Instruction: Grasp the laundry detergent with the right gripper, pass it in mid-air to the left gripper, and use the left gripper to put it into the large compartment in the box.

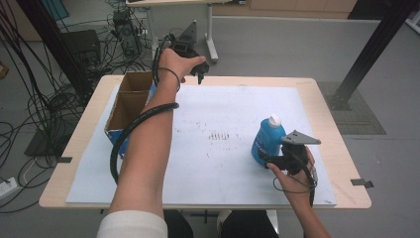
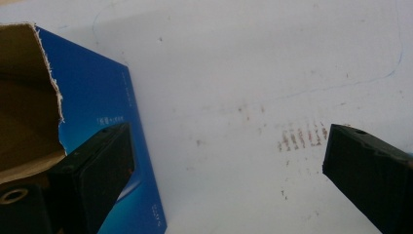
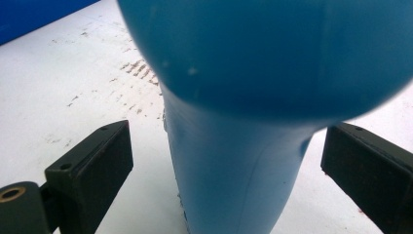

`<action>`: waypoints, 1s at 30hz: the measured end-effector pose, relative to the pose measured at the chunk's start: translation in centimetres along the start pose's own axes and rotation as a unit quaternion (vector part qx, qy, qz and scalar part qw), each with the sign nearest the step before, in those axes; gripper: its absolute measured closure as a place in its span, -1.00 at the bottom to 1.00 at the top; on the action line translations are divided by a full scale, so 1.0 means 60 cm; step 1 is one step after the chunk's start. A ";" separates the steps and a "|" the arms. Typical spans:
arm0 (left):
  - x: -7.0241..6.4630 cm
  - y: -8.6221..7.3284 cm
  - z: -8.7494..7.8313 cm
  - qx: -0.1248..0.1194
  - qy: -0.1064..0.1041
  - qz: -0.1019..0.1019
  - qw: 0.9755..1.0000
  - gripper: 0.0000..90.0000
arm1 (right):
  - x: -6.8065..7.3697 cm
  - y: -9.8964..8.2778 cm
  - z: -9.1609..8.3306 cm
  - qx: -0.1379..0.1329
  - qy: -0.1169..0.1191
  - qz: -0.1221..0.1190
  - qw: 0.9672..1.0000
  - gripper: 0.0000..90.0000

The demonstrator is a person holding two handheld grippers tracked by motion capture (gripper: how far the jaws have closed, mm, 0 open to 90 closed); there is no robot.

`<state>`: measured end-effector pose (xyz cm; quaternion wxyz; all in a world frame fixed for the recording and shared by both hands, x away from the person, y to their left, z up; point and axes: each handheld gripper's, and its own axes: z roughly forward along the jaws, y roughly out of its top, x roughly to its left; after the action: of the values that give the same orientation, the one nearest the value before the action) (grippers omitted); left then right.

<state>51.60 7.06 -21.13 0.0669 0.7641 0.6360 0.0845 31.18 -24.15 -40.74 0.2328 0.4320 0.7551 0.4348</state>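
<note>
The bottle [image 3: 234,146] stands between the right gripper's [image 3: 229,170] spread jaws at the mat's [image 1: 218,163] four o'clock. The left gripper [image 2: 229,165], jaws spread and empty, hovers by the box [image 1: 130,99] at ten o'clock; the forearm hides the box's near side.

High view: fixed overhead, facing forward and down across whole table [image 1: 327,106]. Left gripper view: looking steeply down, fairly close over white mat [image 2: 234,63] beside blue cardboard box [image 2: 102,97]. Right gripper view: low, very close against blue bottle [image 3: 234,161]. Shared by all three: brown scuff marks [image 1: 220,135] mid-mat.
</note>
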 end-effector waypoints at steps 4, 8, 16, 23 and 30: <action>0.001 0.001 -0.002 0.000 0.000 0.002 1.000 -0.88 | 0.000 0.000 0.000 -0.001 0.002 0.002 1.000 -0.89; 0.001 0.001 -0.001 0.000 0.000 0.002 1.000 -0.88 | 0.001 -0.001 0.001 -0.001 0.003 0.004 1.000 -0.89; -0.001 0.001 -0.001 -0.001 -0.002 0.003 1.000 -0.88 | -0.002 -0.002 -0.001 -0.001 0.002 0.005 1.000 -0.89; -0.003 0.002 -0.001 -0.001 -0.003 0.004 1.000 -0.88 | -0.002 -0.004 -0.001 -0.002 0.003 0.007 1.000 -0.89; -0.002 0.002 -0.003 -0.001 -0.003 0.004 1.000 -0.88 | 0.000 -0.004 0.000 -0.004 0.004 0.008 1.000 -0.88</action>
<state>51.64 6.93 -20.96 0.0691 0.7668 0.6327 0.0832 31.07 -24.24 -40.92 0.2284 0.4352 0.7509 0.4412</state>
